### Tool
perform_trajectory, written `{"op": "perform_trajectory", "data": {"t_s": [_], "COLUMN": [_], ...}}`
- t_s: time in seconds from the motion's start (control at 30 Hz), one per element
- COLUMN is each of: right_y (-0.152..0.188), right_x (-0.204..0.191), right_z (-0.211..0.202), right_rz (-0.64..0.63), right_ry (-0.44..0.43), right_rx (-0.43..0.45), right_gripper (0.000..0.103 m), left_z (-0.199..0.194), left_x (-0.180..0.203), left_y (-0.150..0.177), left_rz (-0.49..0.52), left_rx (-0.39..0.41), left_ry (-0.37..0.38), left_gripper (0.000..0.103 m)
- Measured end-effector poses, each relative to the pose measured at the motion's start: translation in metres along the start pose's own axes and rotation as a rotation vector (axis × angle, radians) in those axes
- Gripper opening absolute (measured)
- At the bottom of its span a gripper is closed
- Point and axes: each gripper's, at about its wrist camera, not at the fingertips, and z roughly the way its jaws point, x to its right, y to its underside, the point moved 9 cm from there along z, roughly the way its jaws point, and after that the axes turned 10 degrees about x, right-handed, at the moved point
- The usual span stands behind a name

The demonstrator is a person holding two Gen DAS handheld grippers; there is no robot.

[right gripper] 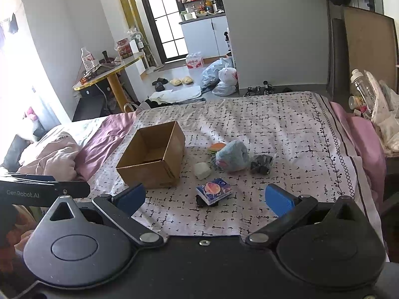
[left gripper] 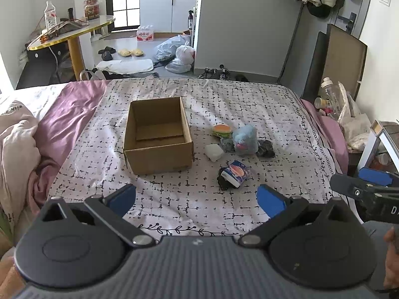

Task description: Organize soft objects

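Note:
An open, empty cardboard box (left gripper: 157,137) (right gripper: 152,159) stands on the patterned bedsheet. To its right lie a blue plush toy (left gripper: 245,139) (right gripper: 232,158), a toy burger (left gripper: 221,130) (right gripper: 217,147), a white foam block (left gripper: 214,152) (right gripper: 202,170), a dark bundle (left gripper: 265,148) (right gripper: 261,164) and a tissue pack (left gripper: 236,173) (right gripper: 214,190) resting on a black item. My left gripper (left gripper: 197,200) is open, low over the near sheet. My right gripper (right gripper: 205,199) is open too, just short of the tissue pack.
A pink quilt (left gripper: 17,144) is heaped at the bed's left. A bedside stand with bottles and bags (right gripper: 369,99) sits at the right. Beyond the bed's far edge are shoes, bags and a round table (left gripper: 67,35). The other gripper (left gripper: 366,191) shows at the left view's right edge.

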Motion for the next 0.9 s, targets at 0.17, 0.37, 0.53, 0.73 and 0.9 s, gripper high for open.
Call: {"op": "perform_trajectory", "data": {"t_s": [0.17, 0.37, 0.53, 0.73, 0.9], "right_y": [0.0015, 0.0026, -0.0004, -0.001, 0.0009], "right_x": [0.0005, -0.0005, -0.0004, 0.0, -0.0012], "right_z": [-0.0004, 0.0004, -0.0013, -0.0013, -0.001], "right_rz": [0.002, -0.003, -0.004, -0.004, -0.004], "right_ry": [0.007, 0.011, 0.019, 0.019, 0.023], "right_rx": [0.001, -0.001, 0.016, 0.016, 0.01], "right_gripper": [0.103, 0.103, 0.103, 0.103, 0.103], "left_z": [-0.0003, 0.0014, 0.001, -0.0002, -0.001], "left_x": [0.0002, -0.0037, -0.0057, -0.0081, -0.0062], "left_y": [0.0006, 0.0022, 0.0009, -0.0018, -0.003], "left_rz": [0.004, -0.007, -0.001, -0.013, -0.006], "left_rx": [-0.001, -0.007, -0.001, 0.008, 0.01], "left_ry": [-0.002, -0.015, -0.027, -0.024, -0.025], "left_gripper": [0.103, 0.103, 0.103, 0.103, 0.103]}}
